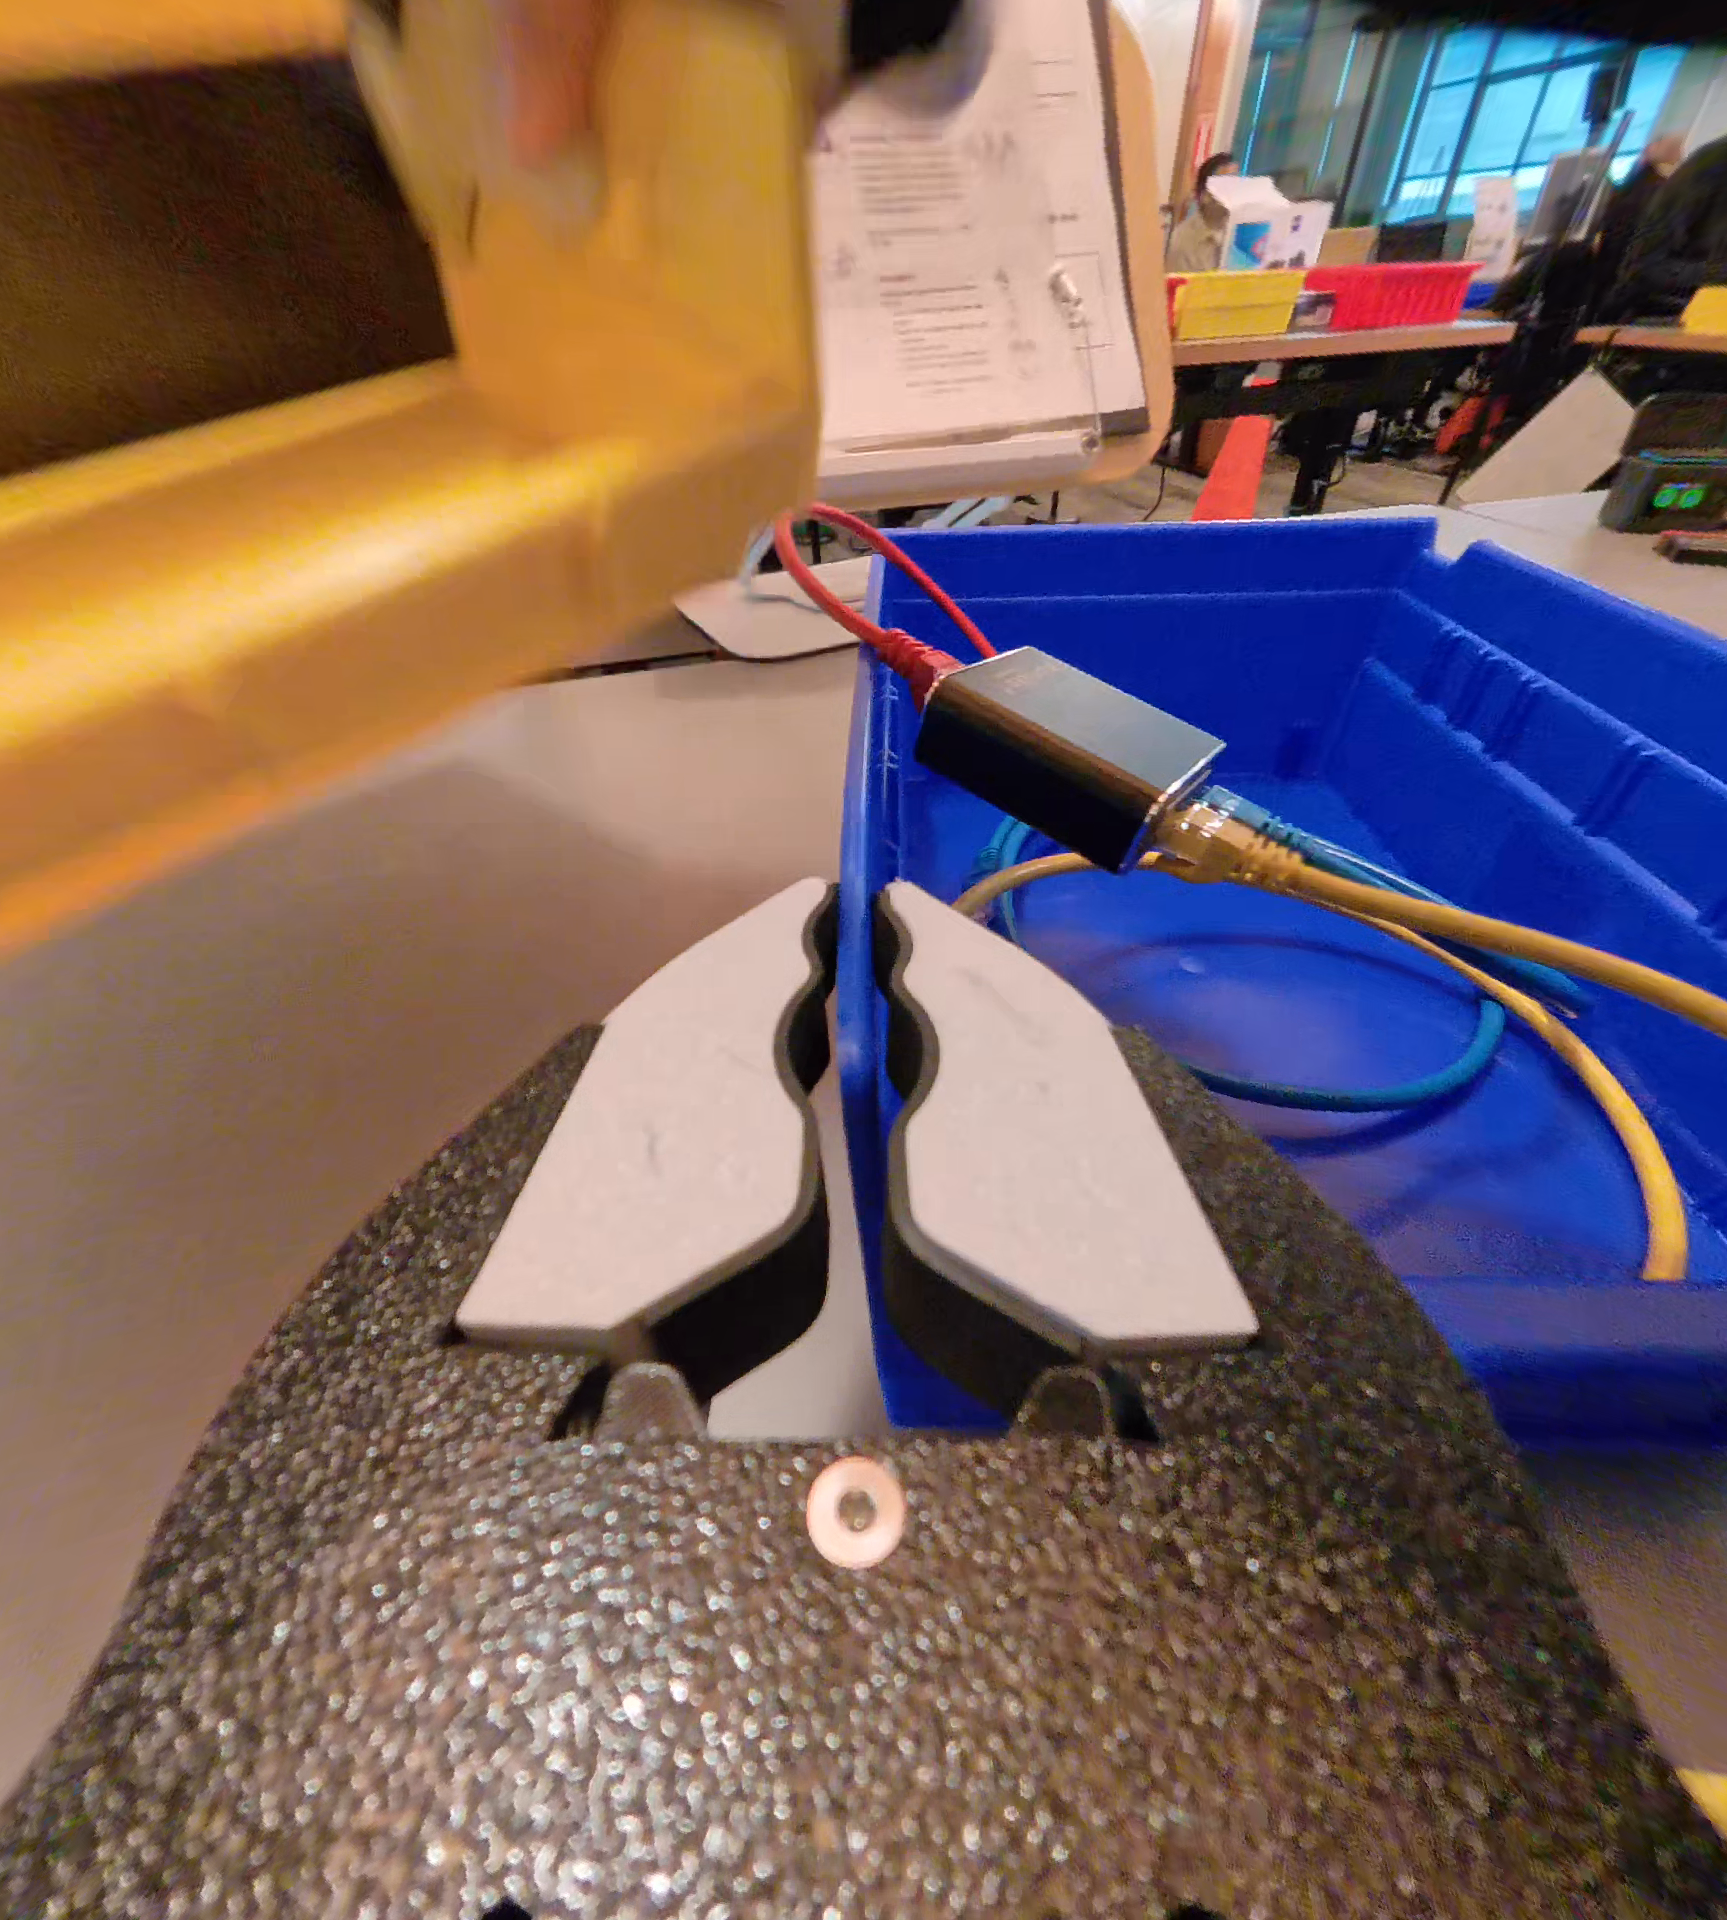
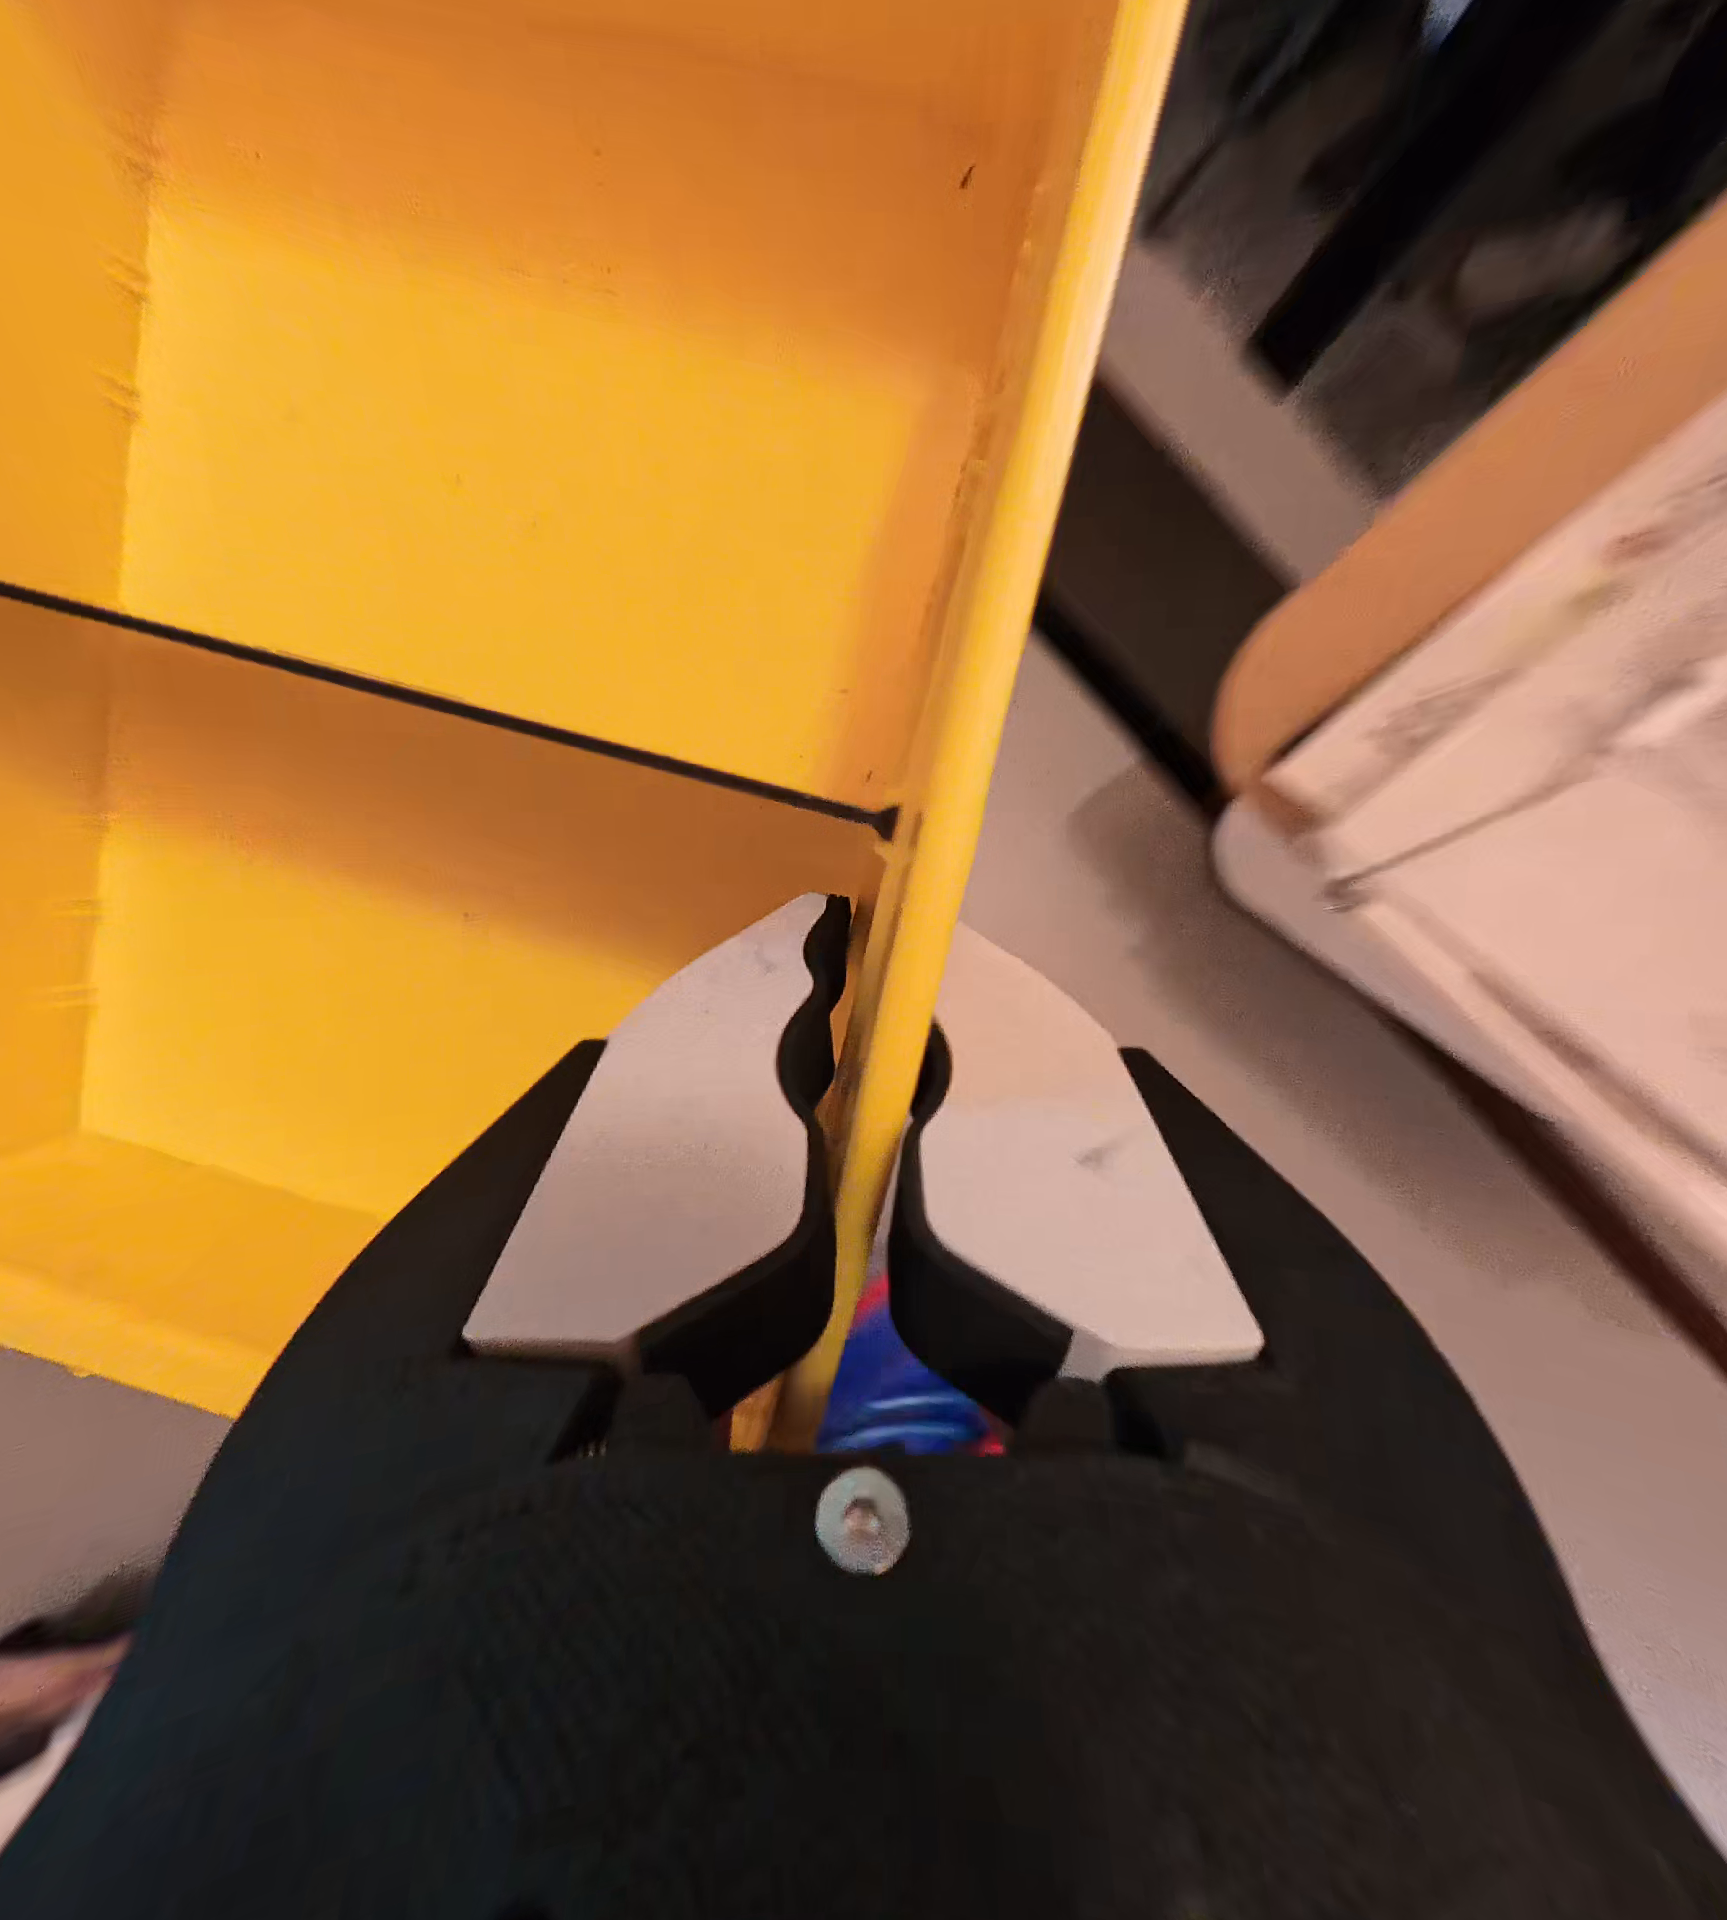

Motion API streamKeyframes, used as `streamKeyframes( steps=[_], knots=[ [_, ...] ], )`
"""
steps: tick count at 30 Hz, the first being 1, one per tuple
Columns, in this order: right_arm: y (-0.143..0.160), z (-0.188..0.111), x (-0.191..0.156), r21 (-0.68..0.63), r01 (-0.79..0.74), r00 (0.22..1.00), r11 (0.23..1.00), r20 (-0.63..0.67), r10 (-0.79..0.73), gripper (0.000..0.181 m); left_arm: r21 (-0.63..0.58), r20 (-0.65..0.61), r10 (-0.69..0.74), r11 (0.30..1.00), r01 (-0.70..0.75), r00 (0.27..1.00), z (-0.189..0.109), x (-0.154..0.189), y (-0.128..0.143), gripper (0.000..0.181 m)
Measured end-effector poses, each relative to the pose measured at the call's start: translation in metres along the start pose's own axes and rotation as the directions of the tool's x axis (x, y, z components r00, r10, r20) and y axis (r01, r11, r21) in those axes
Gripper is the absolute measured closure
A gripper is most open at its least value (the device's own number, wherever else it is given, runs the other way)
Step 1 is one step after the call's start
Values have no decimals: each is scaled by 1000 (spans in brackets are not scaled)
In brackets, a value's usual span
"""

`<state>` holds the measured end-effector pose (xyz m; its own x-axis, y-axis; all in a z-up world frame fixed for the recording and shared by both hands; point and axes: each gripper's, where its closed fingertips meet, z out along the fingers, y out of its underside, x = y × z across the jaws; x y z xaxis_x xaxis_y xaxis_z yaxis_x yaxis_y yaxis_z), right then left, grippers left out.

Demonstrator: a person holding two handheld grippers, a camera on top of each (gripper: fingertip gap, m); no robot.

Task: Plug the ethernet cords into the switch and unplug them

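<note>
Bins gripped, cords plugged in.
The left gripper (image 1: pixel 854 935) is closed on the blue bin (image 1: pixel 1461 644) wall; ahead and right, the switch (image 1: pixel 1056 764) rests over the rim, holding red (image 1: pixel 838 571), yellow (image 1: pixel 1461 914) and blue (image 1: pixel 1358 1091) cords (unplugging likely next). The right gripper (image 2: pixel 874 987) pinches the tilted yellow bin (image 2: pixel 526 520); setting it down seems needed.
</note>
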<state>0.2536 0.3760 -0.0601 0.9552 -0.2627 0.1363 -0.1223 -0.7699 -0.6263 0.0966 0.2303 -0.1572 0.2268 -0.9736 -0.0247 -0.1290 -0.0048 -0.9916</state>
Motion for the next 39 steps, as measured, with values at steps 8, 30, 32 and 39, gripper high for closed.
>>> streamKeyframes(
  steps=[8, 30, 32, 39],
  knots=[
    [4, -182, 147, 374, -158, 987, 914, 27, 159, 174, -20, 101, 22, 1000, -20, 995, -7, -53, 3, 175],
    [459, -123, 364, -74, -644, 763, 762, -133, 632, 175, -72, 364, -71, 992, 104, 929, 13, -277, 7, 175],
    [459, -119, 368, -110, -625, 780, 773, -127, 612, 175, -77, 388, -56, 993, 93, 920, 16, -281, 7, 175],
    [476, -122, 398, -241, -492, 870, 836, -170, 463, 175, -101, 445, -14, 993, 65, 896, 25, -307, 7, 173]
  ],
)
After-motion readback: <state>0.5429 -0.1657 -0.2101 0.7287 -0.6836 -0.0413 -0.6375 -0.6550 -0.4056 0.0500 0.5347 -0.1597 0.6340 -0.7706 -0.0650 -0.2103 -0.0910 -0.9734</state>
